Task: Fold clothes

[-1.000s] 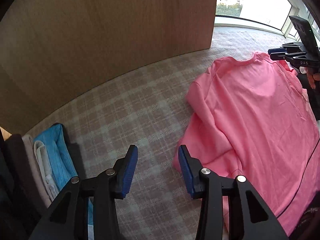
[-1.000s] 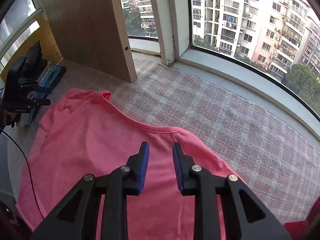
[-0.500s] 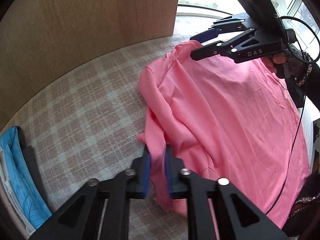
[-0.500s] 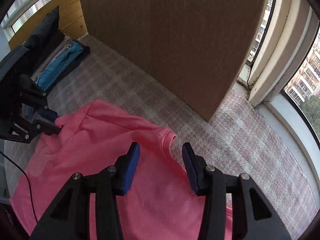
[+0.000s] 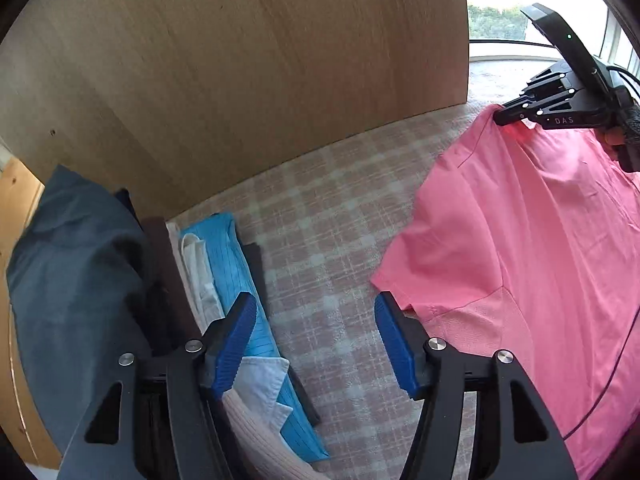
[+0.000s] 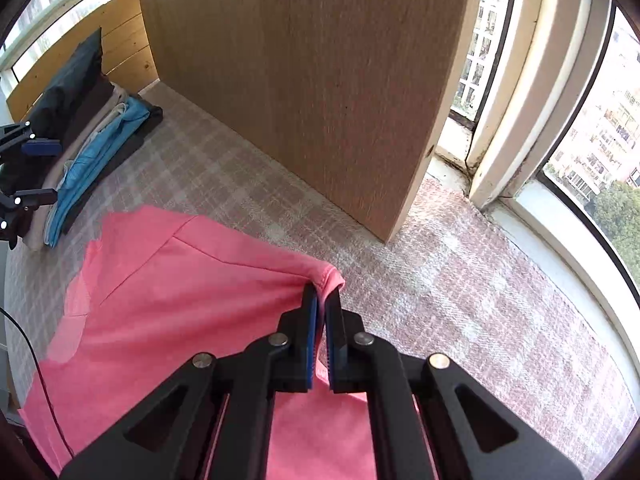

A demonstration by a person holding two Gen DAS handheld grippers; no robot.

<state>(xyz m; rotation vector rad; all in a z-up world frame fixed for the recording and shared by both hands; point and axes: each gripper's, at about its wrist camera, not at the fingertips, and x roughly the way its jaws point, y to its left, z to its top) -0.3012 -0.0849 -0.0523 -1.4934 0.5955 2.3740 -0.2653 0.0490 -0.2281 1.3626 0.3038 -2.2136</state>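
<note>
A pink T-shirt (image 5: 532, 248) (image 6: 172, 300) lies spread on the checked cloth surface (image 5: 320, 216). Its sleeve hem ends just beside the right finger of my left gripper (image 5: 316, 332), which stands open over bare cloth with nothing between its blue pads. My right gripper (image 6: 321, 304) is shut on the shirt's collar edge, and the fabric bunches between its pads. In the left wrist view that same right gripper (image 5: 500, 116) pinches the shirt's far top corner. The left gripper (image 6: 38, 168) shows open at the left edge of the right wrist view.
A stack of folded clothes (image 5: 224, 300) (image 6: 92, 148), blue, white, beige and dark, lies at the left with a dark cushion (image 5: 72, 280) behind it. A wooden panel (image 5: 240, 80) (image 6: 320, 80) stands upright at the back. Windows (image 6: 580, 120) run along the right. A thin cable (image 5: 612, 376) crosses the shirt.
My left gripper let go of the pink sleeve, opened and swung left toward the folded stack. My right gripper went from open over the collar to shut on it.
</note>
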